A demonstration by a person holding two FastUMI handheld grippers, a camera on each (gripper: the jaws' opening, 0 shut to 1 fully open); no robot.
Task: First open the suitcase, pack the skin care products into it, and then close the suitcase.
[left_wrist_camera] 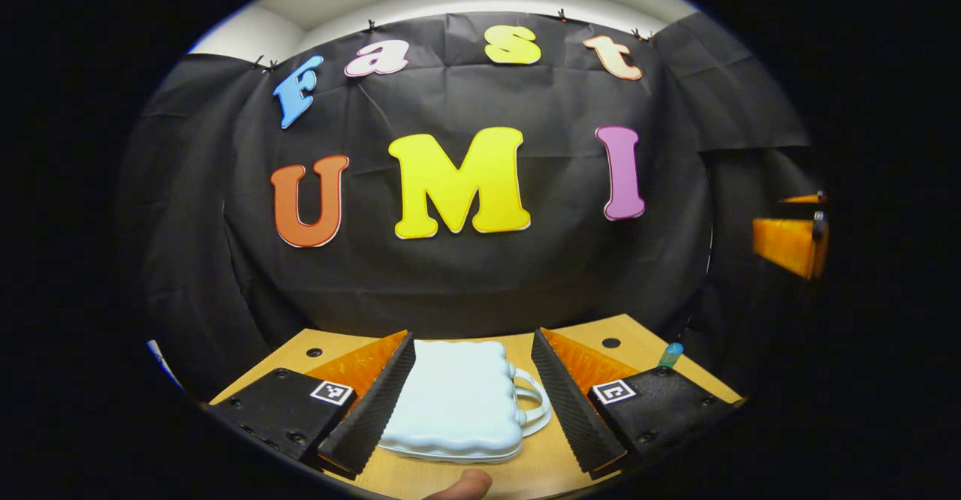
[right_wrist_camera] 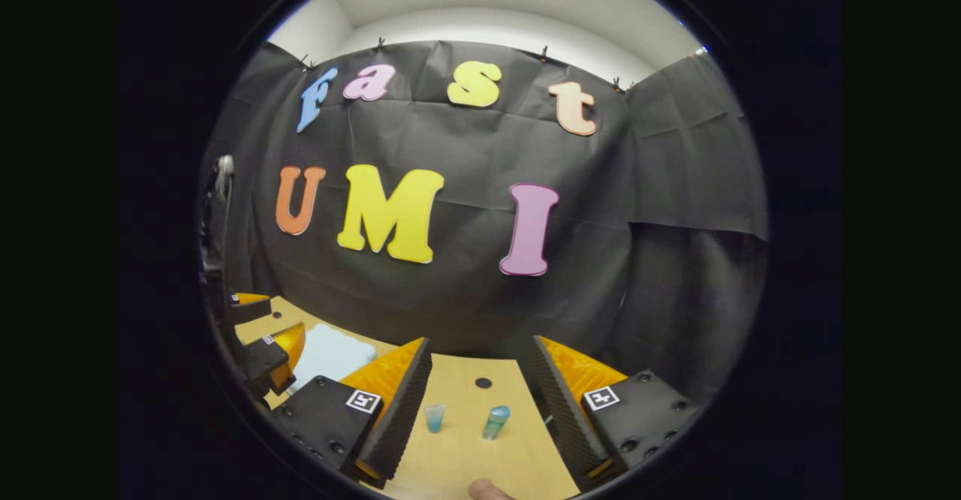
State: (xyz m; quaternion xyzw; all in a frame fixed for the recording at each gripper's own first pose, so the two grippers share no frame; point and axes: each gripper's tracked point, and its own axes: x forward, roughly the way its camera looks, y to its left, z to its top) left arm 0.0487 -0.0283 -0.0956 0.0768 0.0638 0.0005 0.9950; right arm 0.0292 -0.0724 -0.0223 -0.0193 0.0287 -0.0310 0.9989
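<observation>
Suitcase (left_wrist_camera: 458,402) shut, flat on table (left_wrist_camera: 540,470), framed by left gripper (left_wrist_camera: 473,402), fingers spread to reach lid. Right gripper (right_wrist_camera: 480,402) spread, aimed at two small bottles (right_wrist_camera: 495,422), likely next.

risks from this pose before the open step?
1. The suitcase is small and lies closed and flat between the open left gripper fingers; prying the lid could slide it across the table.
2. Two small skin care bottles stand upright ahead of the open right gripper; a slightly off approach may tip them.
3. The bottles sit close together, so grasping one may knock the other.
</observation>
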